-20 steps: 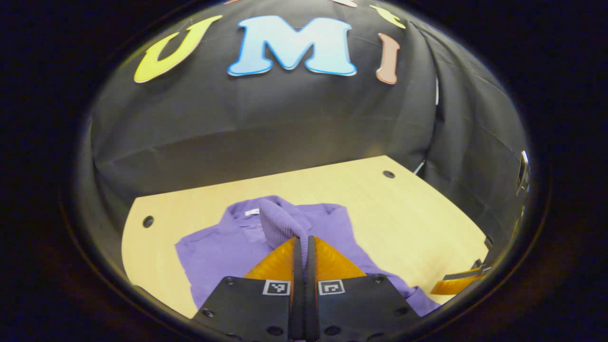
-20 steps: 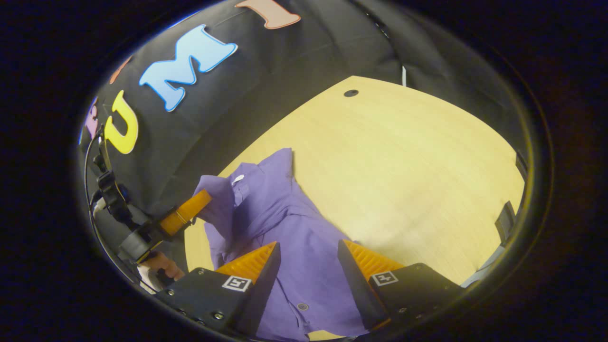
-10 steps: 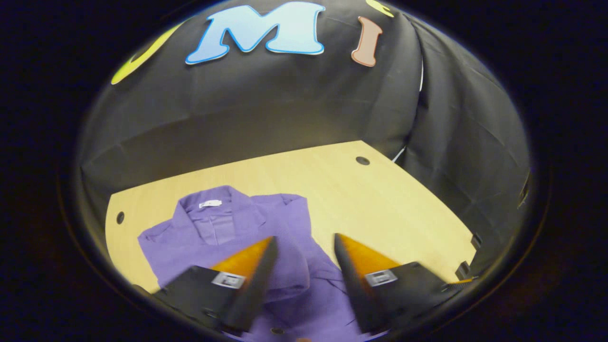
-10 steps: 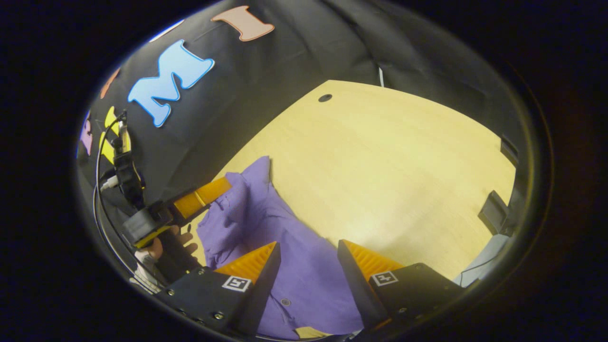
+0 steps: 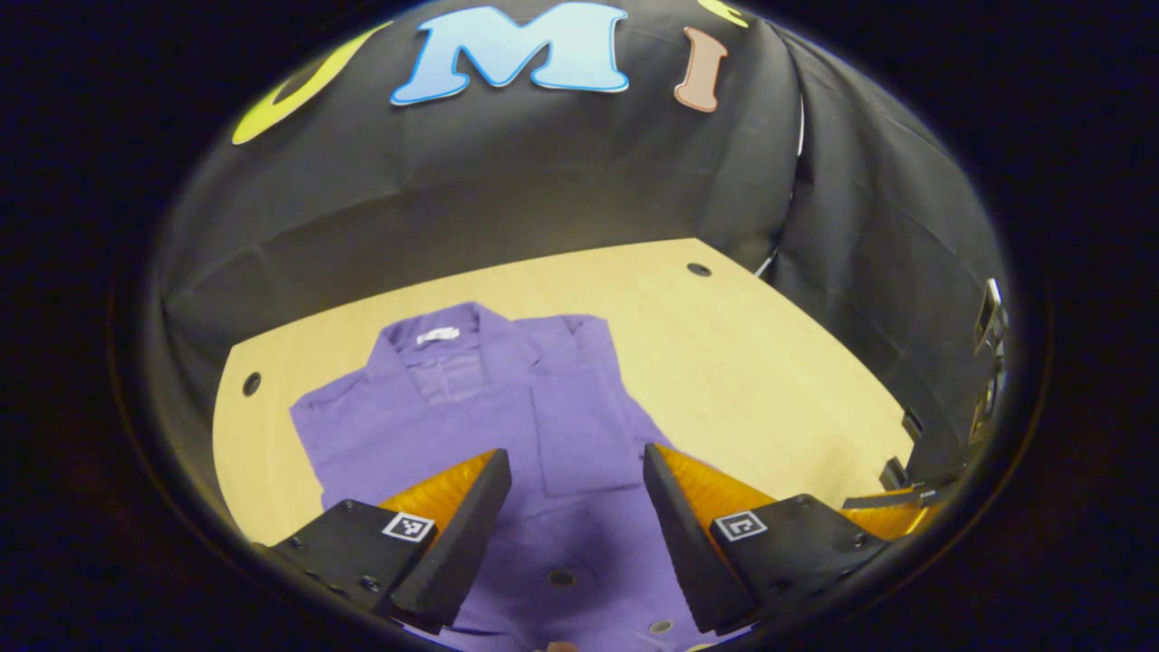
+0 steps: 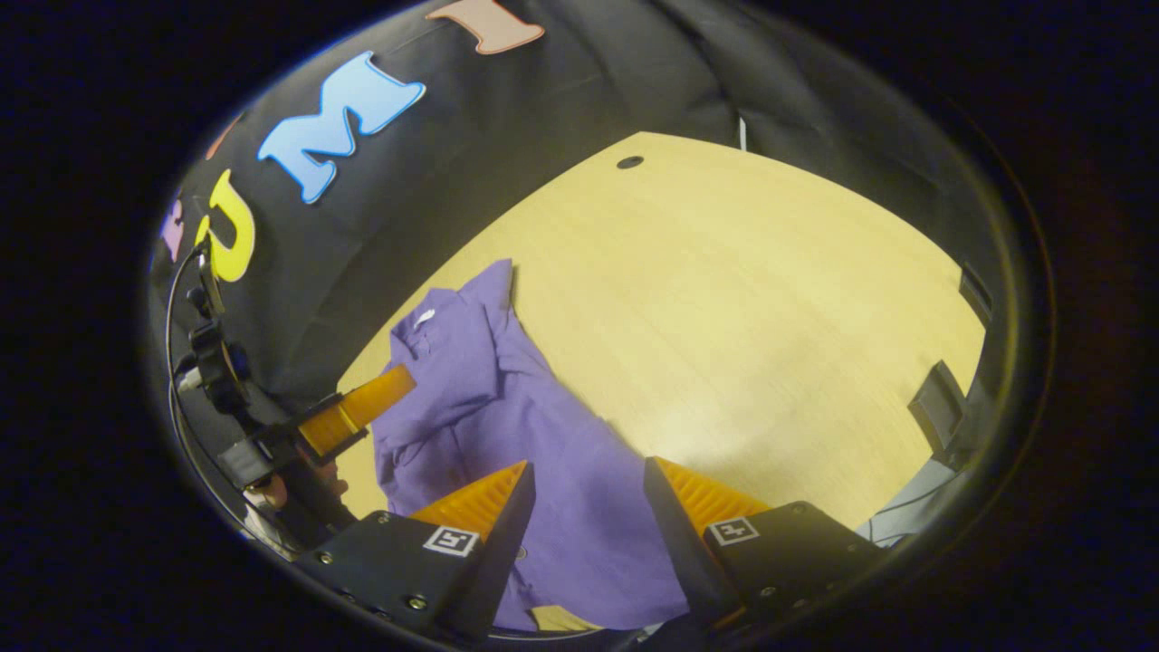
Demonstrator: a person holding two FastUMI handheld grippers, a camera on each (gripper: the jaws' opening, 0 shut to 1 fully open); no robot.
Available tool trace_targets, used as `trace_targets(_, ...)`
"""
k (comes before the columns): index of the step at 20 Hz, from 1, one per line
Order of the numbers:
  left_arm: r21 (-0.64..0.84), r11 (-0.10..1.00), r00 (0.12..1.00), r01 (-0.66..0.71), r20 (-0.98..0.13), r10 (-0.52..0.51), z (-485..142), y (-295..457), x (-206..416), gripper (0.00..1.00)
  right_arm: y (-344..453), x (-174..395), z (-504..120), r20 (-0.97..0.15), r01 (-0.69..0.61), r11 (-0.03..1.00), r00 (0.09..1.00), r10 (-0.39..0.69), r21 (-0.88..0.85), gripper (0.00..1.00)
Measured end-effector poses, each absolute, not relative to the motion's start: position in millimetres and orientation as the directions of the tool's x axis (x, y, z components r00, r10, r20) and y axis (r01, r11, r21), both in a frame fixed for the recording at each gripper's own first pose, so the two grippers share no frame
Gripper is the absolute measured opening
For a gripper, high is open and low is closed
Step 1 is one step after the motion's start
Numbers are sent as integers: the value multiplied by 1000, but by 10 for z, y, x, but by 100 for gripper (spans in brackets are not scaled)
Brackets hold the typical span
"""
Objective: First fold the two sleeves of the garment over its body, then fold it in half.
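Note:
The purple shirt [image 5: 471,426] lies flat on the wooden table [image 5: 770,362], collar at the far side. One sleeve [image 5: 579,426] rests folded over its body. My left gripper [image 5: 572,453] hovers open above the shirt's lower half, nothing between its fingers. The right gripper [image 5: 883,516] peeks in at the lower right edge of the left gripper view. In the right gripper view the shirt [image 6: 507,426] runs from the middle toward the near edge. My right gripper [image 6: 587,466] stands open over its hem side. The left gripper [image 6: 389,388] hangs over the shirt's left part, held by a hand [image 6: 272,493].
The table [image 6: 724,317] has bare wood to the right of the shirt, with small round holes [image 5: 698,269] [image 6: 629,162] near its far corners. A dark block [image 6: 937,412] sits at the table's right edge. Black cloth walls close in the booth.
My left gripper was shut on the sleeve cuff, lifted over the shirt; it opened, the sleeve dropped flat on the body, and the gripper drew back. The right gripper stayed open.

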State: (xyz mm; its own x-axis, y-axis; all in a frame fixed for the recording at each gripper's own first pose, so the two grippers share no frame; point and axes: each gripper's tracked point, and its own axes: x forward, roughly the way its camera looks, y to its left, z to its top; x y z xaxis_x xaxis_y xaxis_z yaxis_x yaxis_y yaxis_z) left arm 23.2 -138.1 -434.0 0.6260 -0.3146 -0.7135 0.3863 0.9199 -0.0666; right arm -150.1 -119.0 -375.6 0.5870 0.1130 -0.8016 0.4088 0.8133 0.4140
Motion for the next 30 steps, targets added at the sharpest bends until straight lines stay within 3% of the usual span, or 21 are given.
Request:
trace_targets(1,-62,924,622,377,-723,-302,-4380,-1249,100,93,-1165,-1548,-3807,-813,400,823,570,120,402,77)
trace_targets(6,-30,950,576,311,-789,-213,-4660,-550,-675,92,-1101,-1891,-4065,-890,353,885,435,132,304,77)
trace_targets(7,-32,957,564,289,-802,-197,-4715,-444,-831,96,-1080,-1963,-4118,-901,338,896,412,135,288,77)
trace_targets(8,-33,964,552,265,-814,-179,-4752,-335,-979,93,-1071,-2038,-4155,-912,324,906,387,134,270,77)
trace_targets(15,-12,990,482,139,-873,-78,-4910,243,-1781,93,-870,-2402,-4374,-960,232,952,241,141,198,77)
trace_targets(17,-10,993,463,118,-884,-64,-4922,335,-1963,100,-841,-2445,-4427,-968,215,960,213,133,179,77)
trace_targets(24,17,995,319,99,-948,-15,-5221,558,-2452,97,-878,-2509,-4565,-993,95,995,116,26,37,77)
trace_targets(26,11,997,260,71,-966,-7,-5368,613,-2540,97,-870,-2514,-4601,-997,43,999,81,-1,3,73)
trace_targets(27,16,998,274,60,-962,-1,-5372,651,-2541,93,-872,-2511,-4605,-998,28,1000,61,-13,-11,67)
trace_targets(28,18,998,249,58,-968,3,-5333,658,-2516,99,-868,-2496,-4614,-999,26,999,43,-19,-18,73)
trace_targets(30,18,998,239,61,-971,3,-5345,645,-2500,100,-866,-2494,-4606,-1000,51,998,-8,-24,-25,72)
